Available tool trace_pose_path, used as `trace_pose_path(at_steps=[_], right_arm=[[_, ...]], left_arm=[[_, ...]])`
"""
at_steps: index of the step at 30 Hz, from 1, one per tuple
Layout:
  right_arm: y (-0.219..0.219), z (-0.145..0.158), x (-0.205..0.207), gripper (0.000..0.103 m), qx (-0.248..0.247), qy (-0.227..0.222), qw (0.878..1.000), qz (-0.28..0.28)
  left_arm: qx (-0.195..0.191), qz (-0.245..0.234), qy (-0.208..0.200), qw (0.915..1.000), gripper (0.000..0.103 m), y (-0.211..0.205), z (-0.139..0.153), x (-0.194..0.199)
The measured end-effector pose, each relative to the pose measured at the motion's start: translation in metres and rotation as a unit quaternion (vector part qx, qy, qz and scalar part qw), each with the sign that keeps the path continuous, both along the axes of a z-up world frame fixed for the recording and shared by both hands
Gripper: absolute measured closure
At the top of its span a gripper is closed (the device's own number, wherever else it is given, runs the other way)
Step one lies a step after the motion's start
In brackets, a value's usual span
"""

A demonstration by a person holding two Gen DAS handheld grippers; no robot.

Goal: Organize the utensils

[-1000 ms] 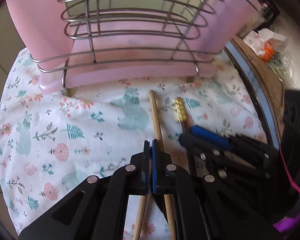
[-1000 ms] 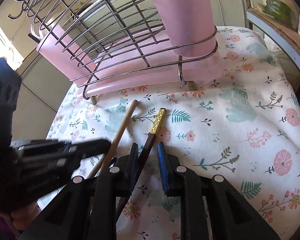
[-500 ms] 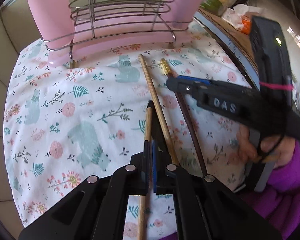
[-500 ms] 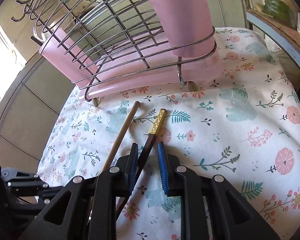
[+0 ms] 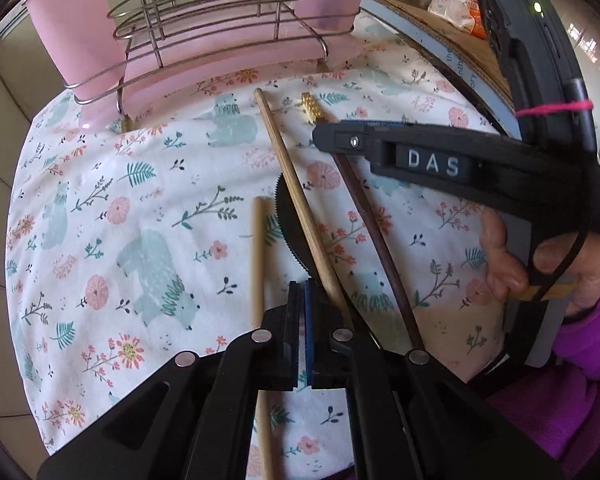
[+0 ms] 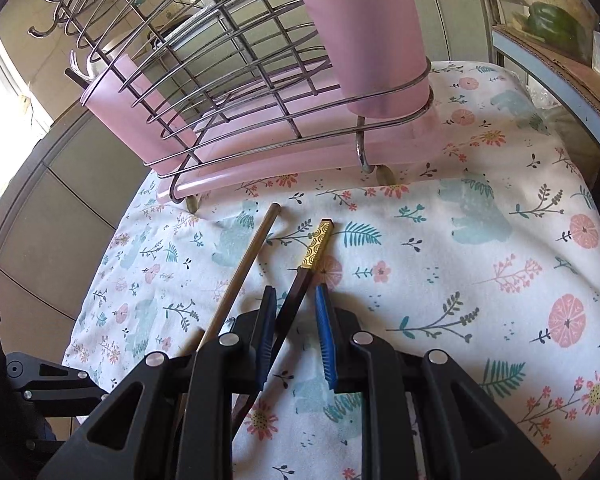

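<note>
Three chopsticks lie on the floral cloth [image 5: 140,184]. The dark chopstick with a gold end [image 6: 320,244] runs between the jaws of my right gripper [image 6: 294,292], which stand apart; it lies close to the left pad with a gap on the right. A brown wooden chopstick [image 5: 296,208] lies beside it, also seen as the brown chopstick [image 6: 252,256]. A pale bamboo chopstick [image 5: 256,256] passes under my left gripper [image 5: 302,284], whose jaws are shut with no chopstick between them. A thin black toothed strip [image 5: 286,220] shows ahead of them; I cannot tell what it is.
A wire dish rack on a pink tray [image 5: 220,60] stands at the cloth's far edge, with a pink cup [image 6: 364,40] in its right end. A cardboard box [image 5: 440,20] borders the right side. A hand in a purple sleeve [image 5: 560,272] holds the right gripper [image 5: 324,136].
My left gripper has drawn back from the rack and away from the right gripper. The pale chopstick now lies apart, left of the brown one. The right gripper has stayed put.
</note>
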State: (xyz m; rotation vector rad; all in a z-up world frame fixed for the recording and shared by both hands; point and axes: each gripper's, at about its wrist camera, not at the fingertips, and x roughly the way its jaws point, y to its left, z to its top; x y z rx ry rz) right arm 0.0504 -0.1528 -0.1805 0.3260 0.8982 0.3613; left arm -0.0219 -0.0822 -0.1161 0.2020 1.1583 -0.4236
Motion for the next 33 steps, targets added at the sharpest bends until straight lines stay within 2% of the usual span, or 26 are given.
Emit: trace_pose_path(at_steps=[3, 5, 8, 12, 14, 16, 21, 24, 27, 30, 33], right_arm=[[-0.001, 0.000, 0.000, 0.084, -0.001, -0.001, 1.000, 0.001], [-0.001, 0.000, 0.000, 0.084, 0.000, -0.001, 1.000, 0.001], [-0.002, 0.000, -0.001, 0.084, 0.003, -0.001, 1.000, 0.001], [-0.005, -0.001, 0.000, 0.084, 0.007, -0.001, 1.000, 0.001], [-0.006, -0.001, -0.001, 0.084, 0.009, -0.001, 1.000, 0.001], [-0.006, -0.001, -0.001, 0.084, 0.010, -0.002, 1.000, 0.001], [-0.006, 0.000, -0.001, 0.084, 0.009, -0.004, 1.000, 0.002], [-0.006, 0.000, -0.002, 0.084, 0.007, -0.006, 1.000, 0.002], [-0.006, 0.000, -0.002, 0.084, 0.006, -0.007, 1.000, 0.002], [-0.005, 0.000, -0.002, 0.084, 0.004, -0.007, 1.000, 0.002], [-0.005, 0.000, -0.002, 0.084, 0.003, -0.008, 1.000, 0.003]], left_arm=[[-0.004, 0.039, -0.013, 0.9991, 0.102, 0.011, 0.004, 0.009], [-0.026, 0.077, -0.005, 0.9967, 0.102, 0.027, 0.008, 0.016], [-0.052, 0.095, 0.010, 0.9940, 0.102, 0.044, 0.014, 0.017], [-0.038, 0.087, -0.019, 0.9953, 0.101, 0.056, 0.028, 0.009], [-0.032, 0.083, -0.014, 0.9959, 0.095, 0.058, 0.030, 0.007], [-0.026, 0.078, 0.000, 0.9966, 0.085, 0.059, 0.026, 0.005], [-0.007, 0.066, 0.016, 0.9977, 0.080, 0.033, 0.000, 0.008], [0.015, 0.058, -0.004, 0.9982, 0.080, 0.023, -0.003, 0.007], [0.017, 0.055, -0.011, 0.9983, 0.080, 0.020, -0.004, 0.008], [0.021, 0.068, -0.018, 0.9973, 0.097, 0.027, -0.002, 0.015], [0.001, 0.110, -0.015, 0.9938, 0.097, 0.041, 0.001, 0.029]])
